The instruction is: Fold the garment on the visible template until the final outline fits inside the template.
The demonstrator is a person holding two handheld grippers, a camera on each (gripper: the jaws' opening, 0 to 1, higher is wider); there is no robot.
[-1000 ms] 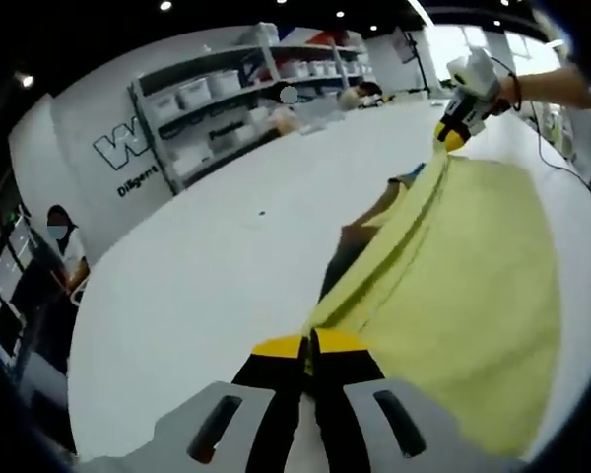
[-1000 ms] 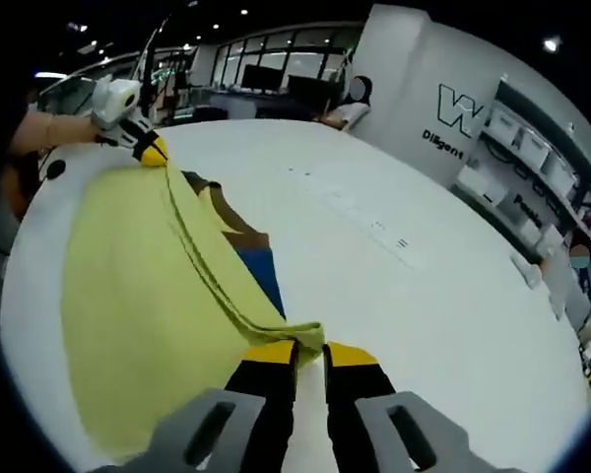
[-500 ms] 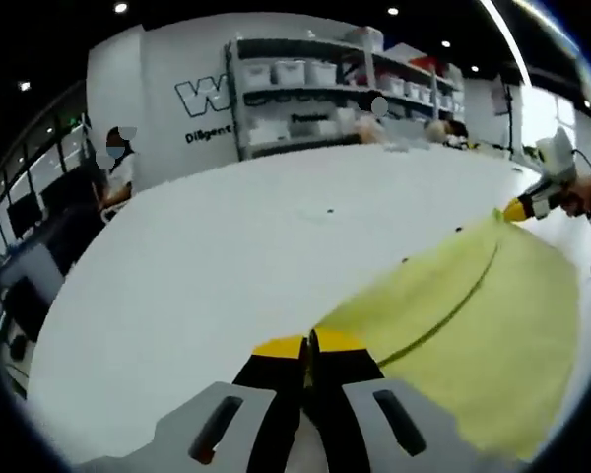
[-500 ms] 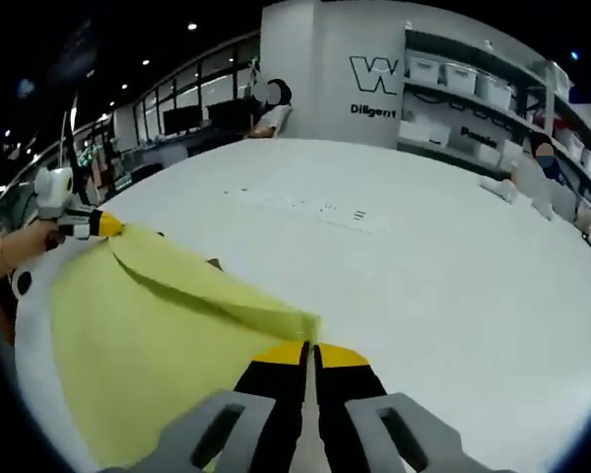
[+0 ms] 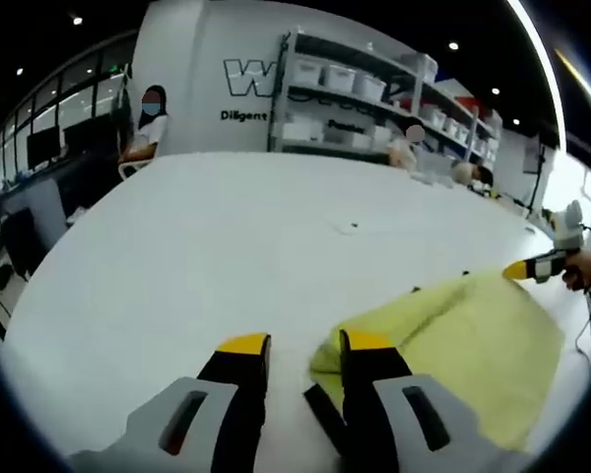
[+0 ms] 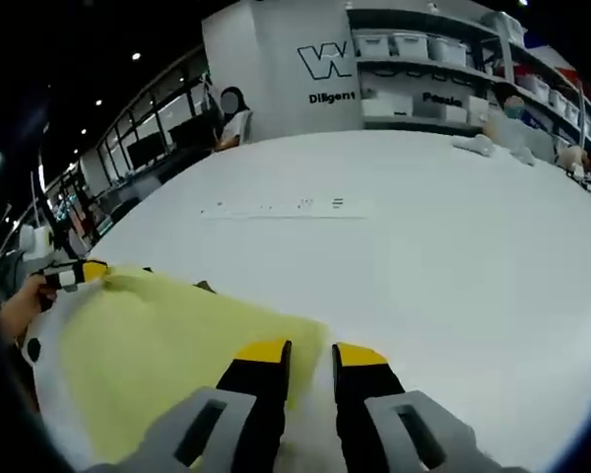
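Yellow garment (image 5: 453,330) lies flat on white table (image 5: 207,246), fold laid. Left gripper (image 5: 294,345) jaws spread, at garment corner; right gripper (image 6: 298,355) jaws spread, at garment edge. Release step; next likely check outline, regrasp for another fold.

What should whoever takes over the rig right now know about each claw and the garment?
Left claw: open, jaws apart, the yellow garment lying by its right jaw.
Right claw: open, at the garment's opposite corner.
Garment lies flat and folded on the white table, held by neither claw.
Done: a fold laid down.
Left: the template isn't identifiable here, so check the outline against it and fold again if it overhangs.
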